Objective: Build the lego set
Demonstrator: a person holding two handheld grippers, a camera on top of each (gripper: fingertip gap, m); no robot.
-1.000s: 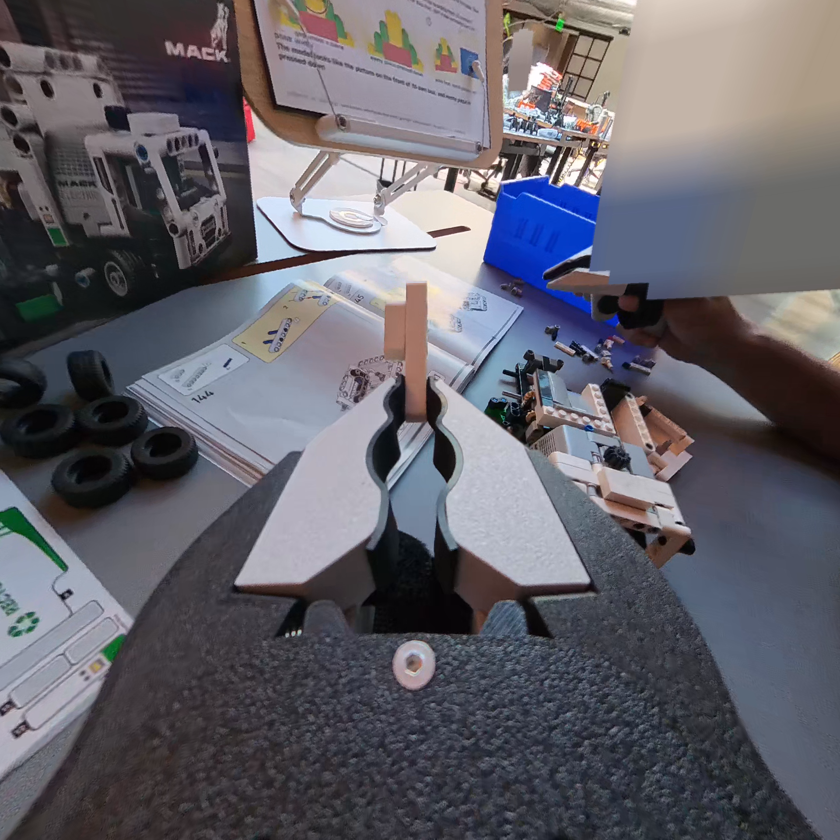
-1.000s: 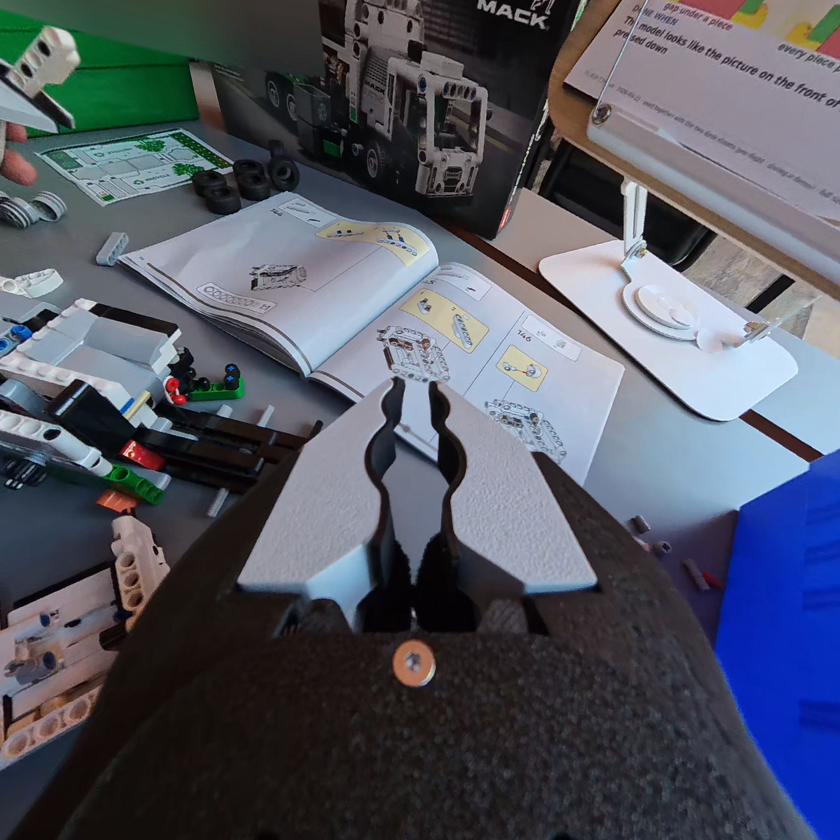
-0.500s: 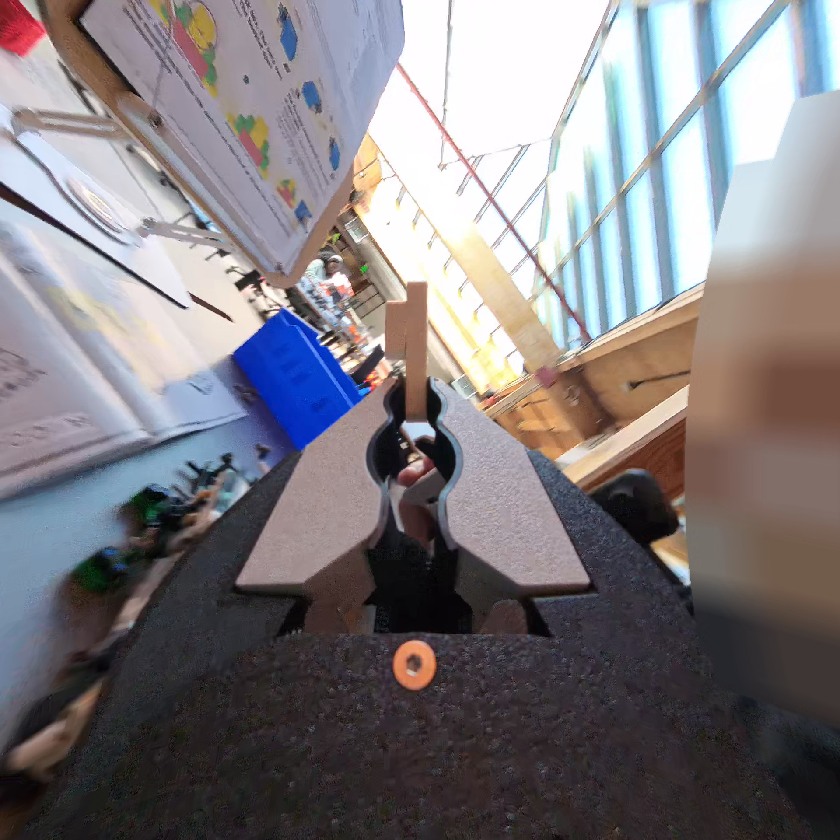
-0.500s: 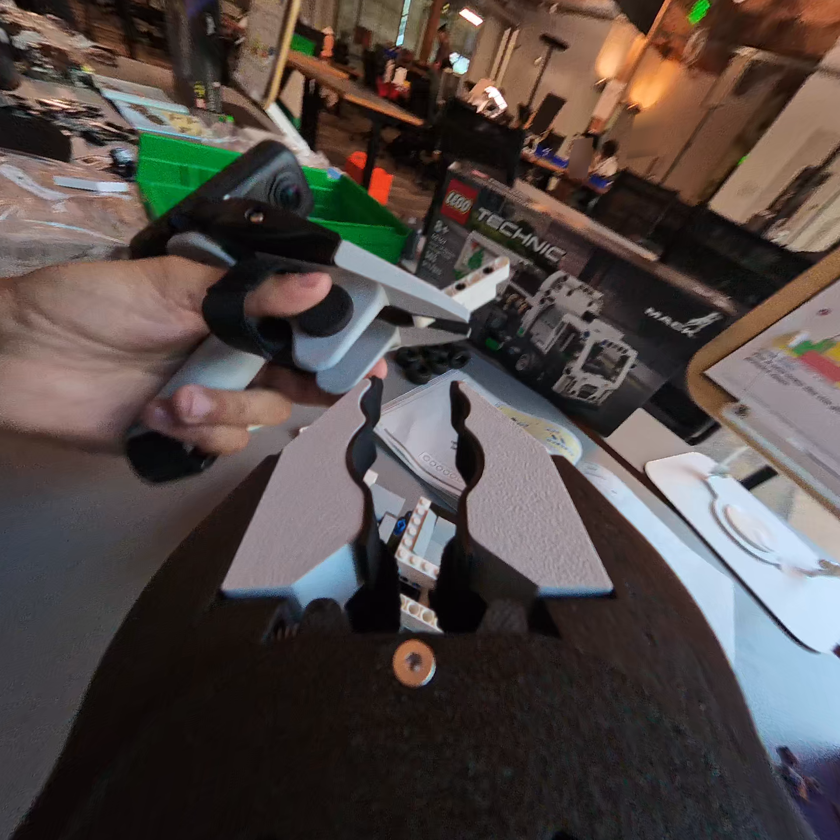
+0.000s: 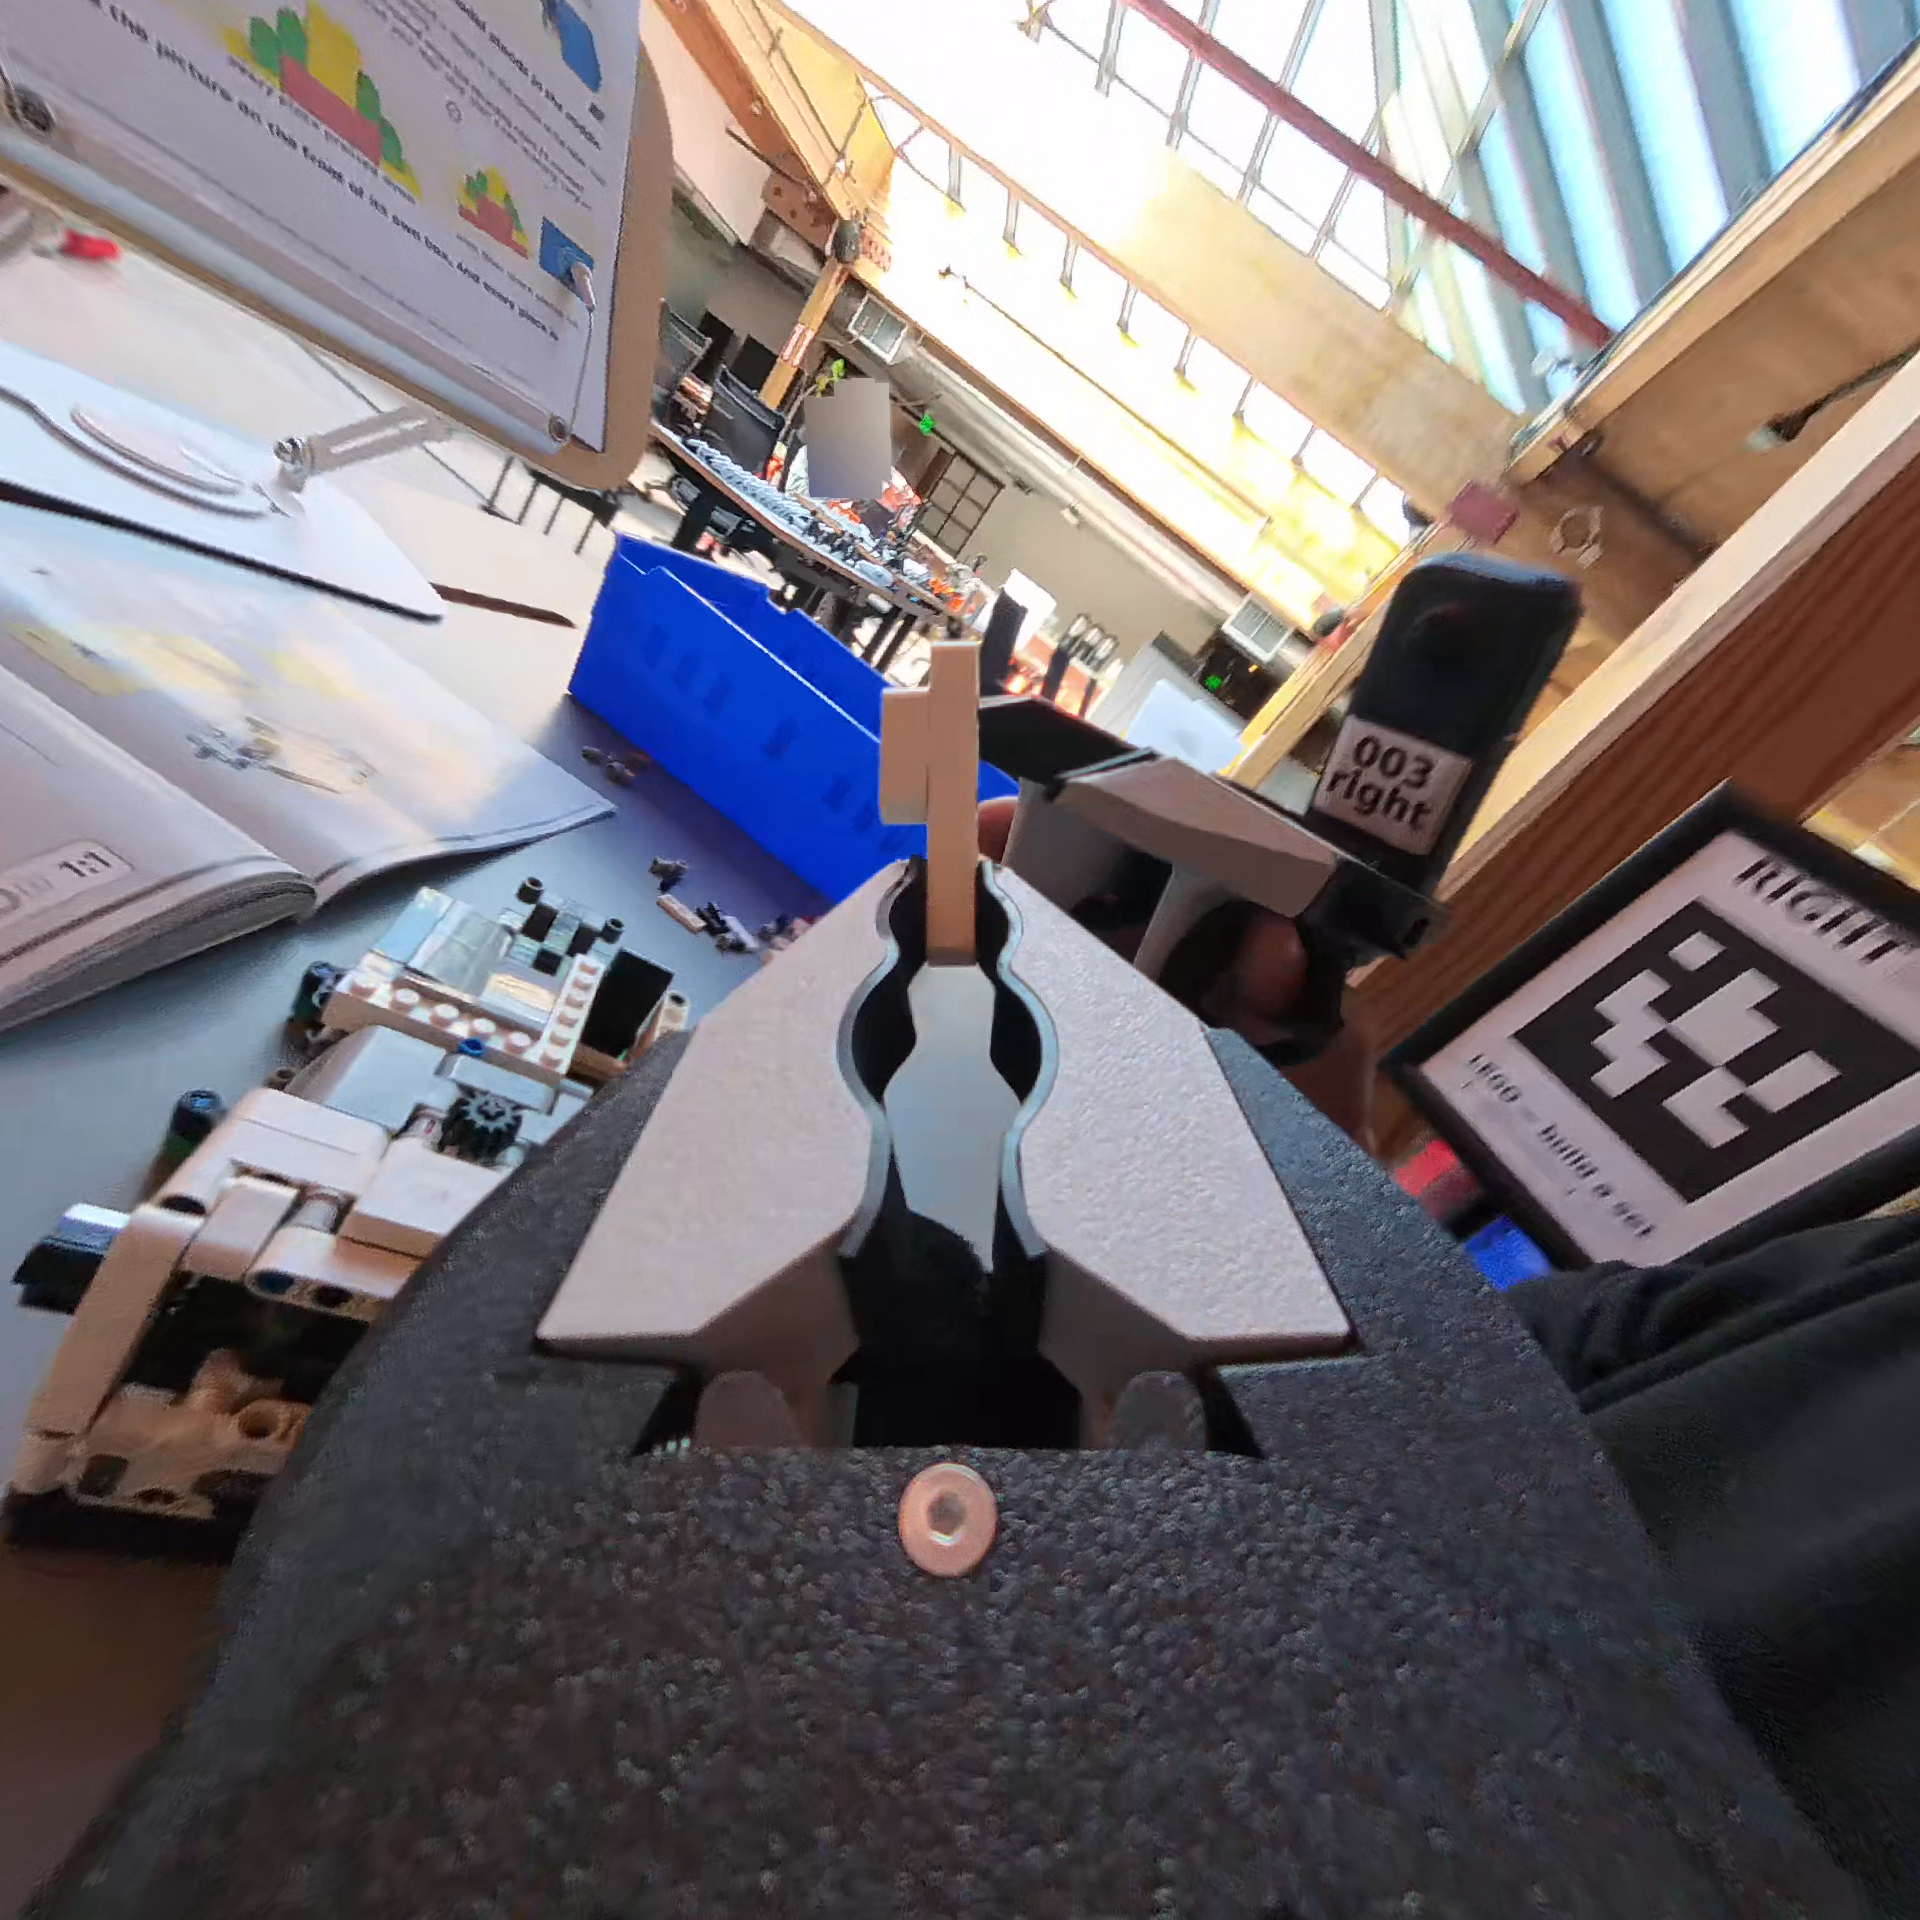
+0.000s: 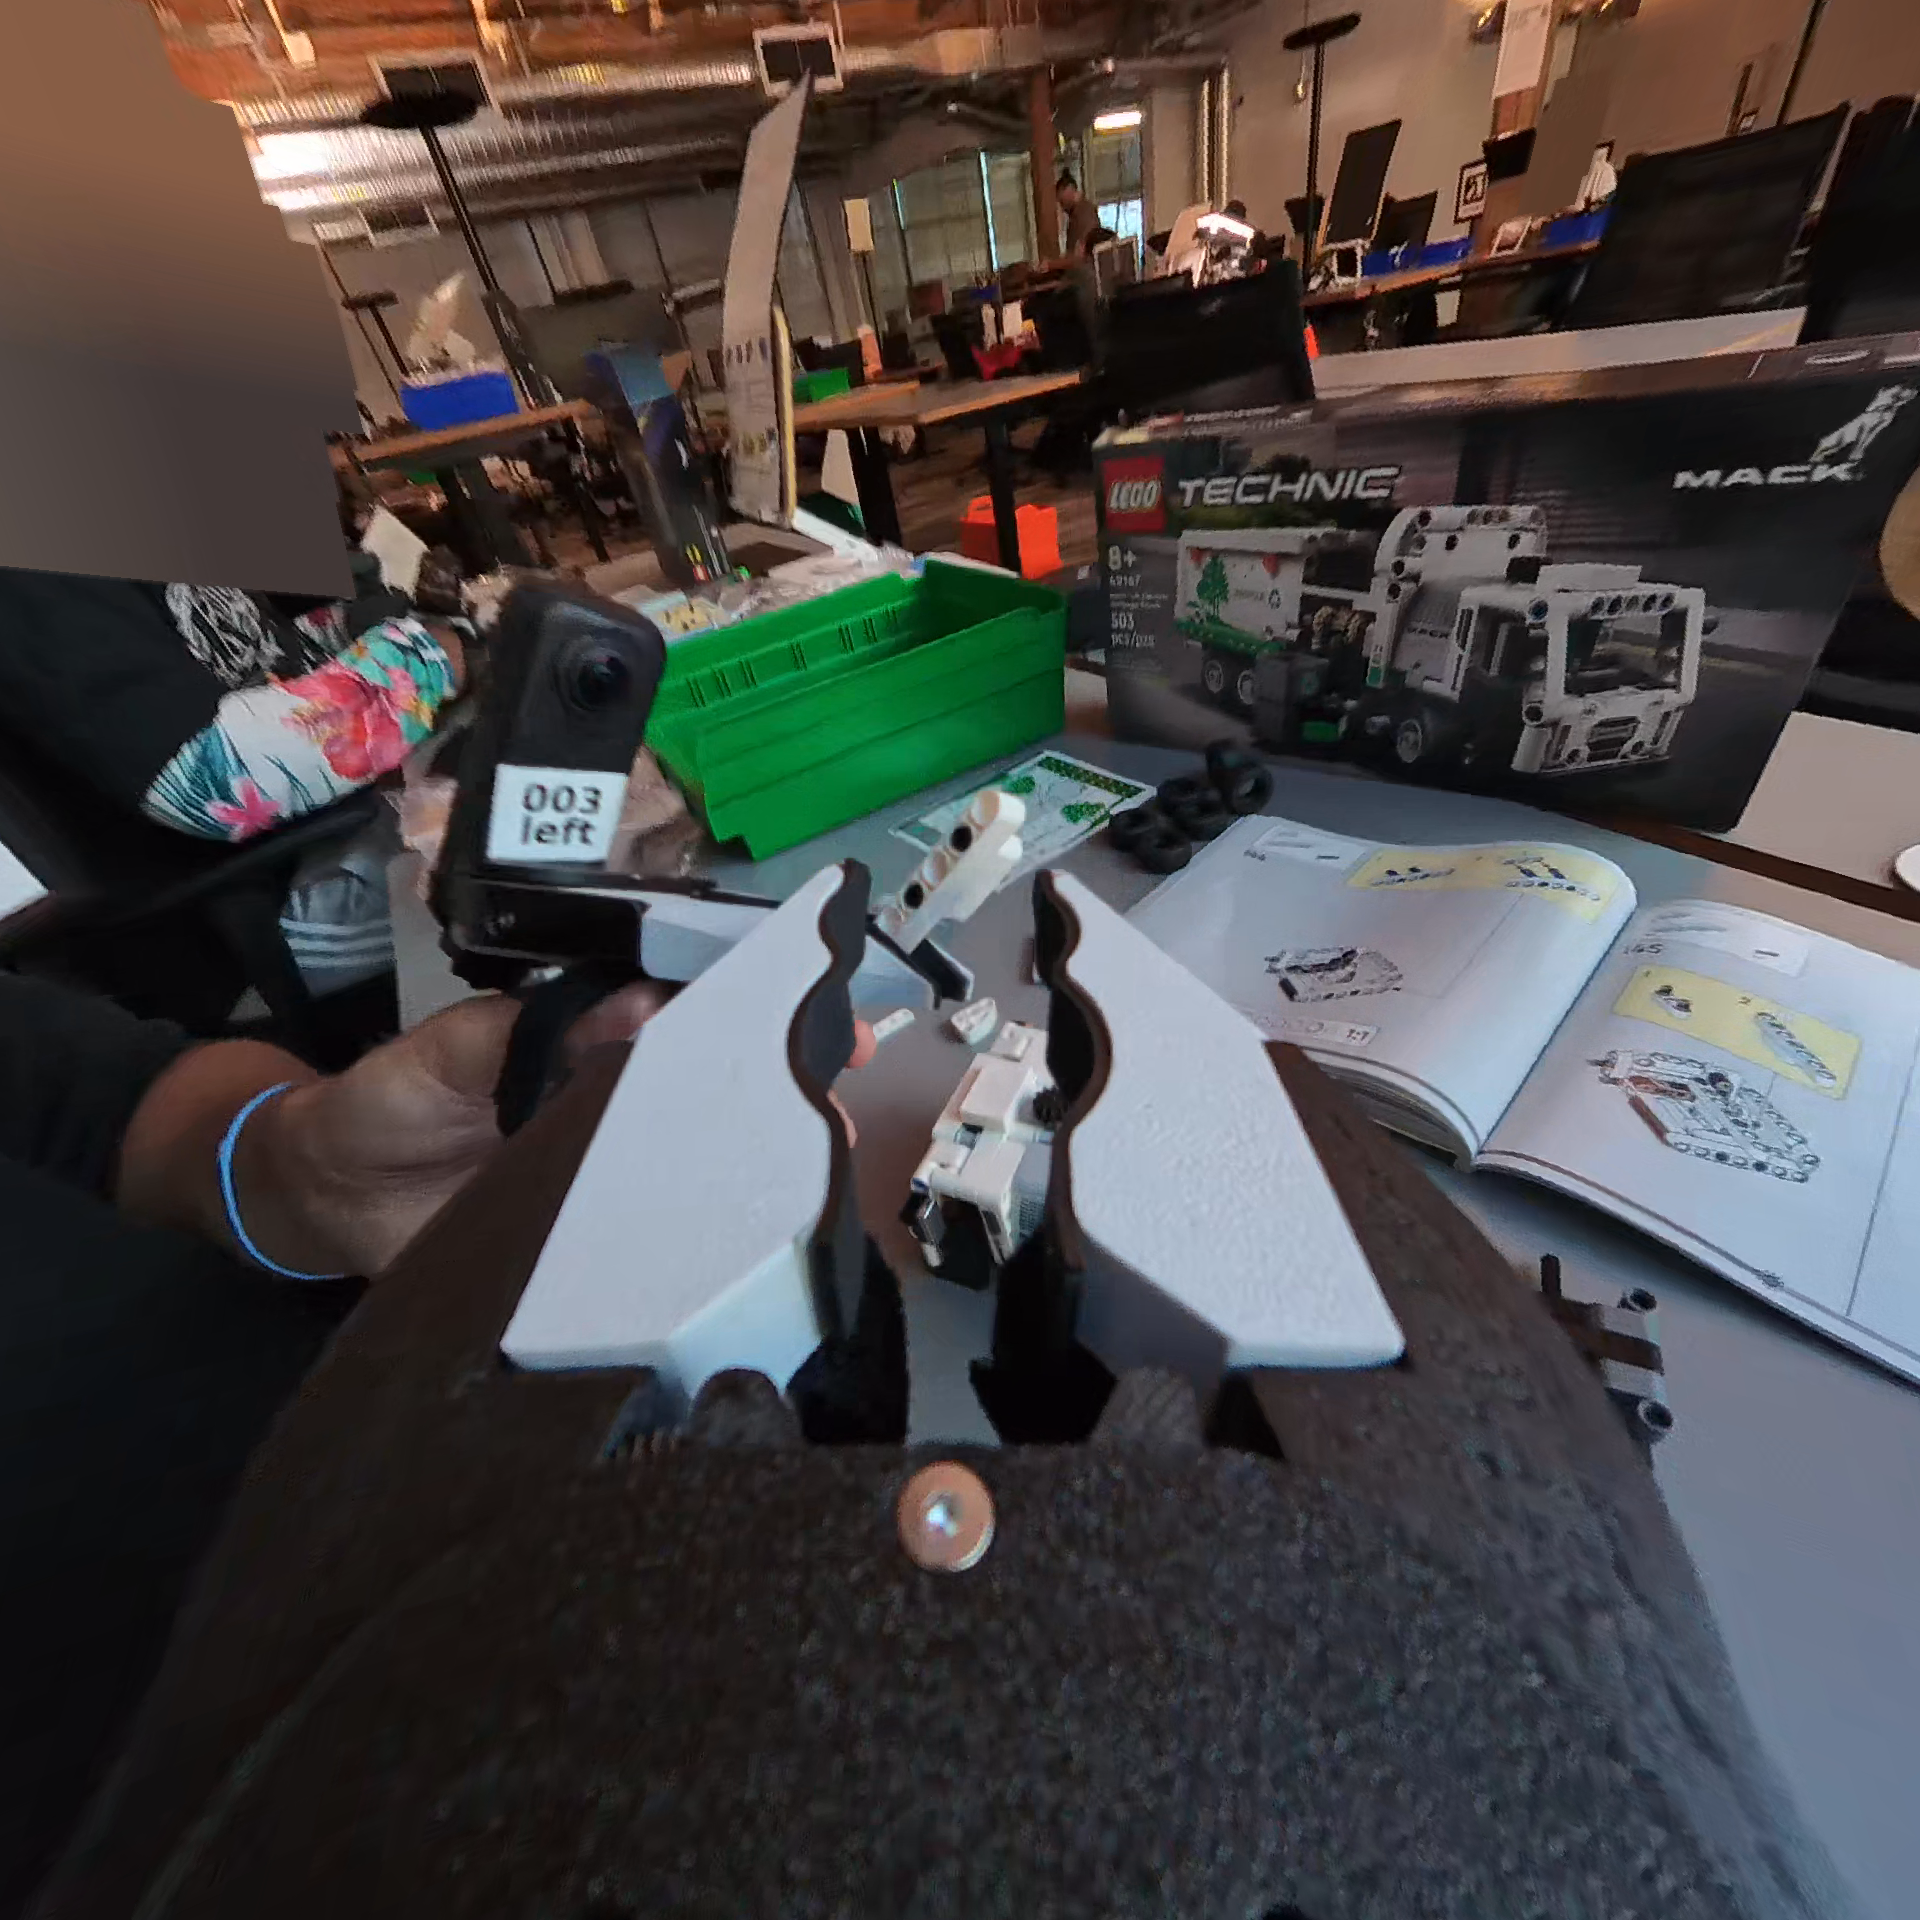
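Note:
My left gripper (image 5: pixel 943 883) is shut on a white lego beam (image 5: pixel 951 790) that stands up out of its tips. The right wrist view shows the same gripper (image 6: pixel 914 925), held in a hand at the left, with the holed white beam (image 6: pixel 961 847) pointing up and to the right. My right gripper (image 6: pixel 945 891) is open and empty, its tips on either side of that beam's far end. It also shows in the left wrist view (image 5: pixel 1013 767), just behind the beam. The partly built white model (image 5: pixel 416 1101) (image 6: pixel 987 1153) lies on the grey table (image 6: pixel 1714 1558).
An open instruction booklet (image 6: pixel 1558 1018), black tyres (image 6: pixel 1195 810), a sticker sheet (image 6: pixel 1081 795), a green bin (image 6: pixel 862 686) and the set's box (image 6: pixel 1507 603) are on the table. A blue bin (image 5: pixel 748 707), small loose pieces (image 5: pixel 717 914) and a framed marker card (image 5: pixel 1683 1049) are near.
Both grippers have lifted off the table and turned to face each other. The left one still holds the white beam. The right gripper has opened wider and come up to the beam.

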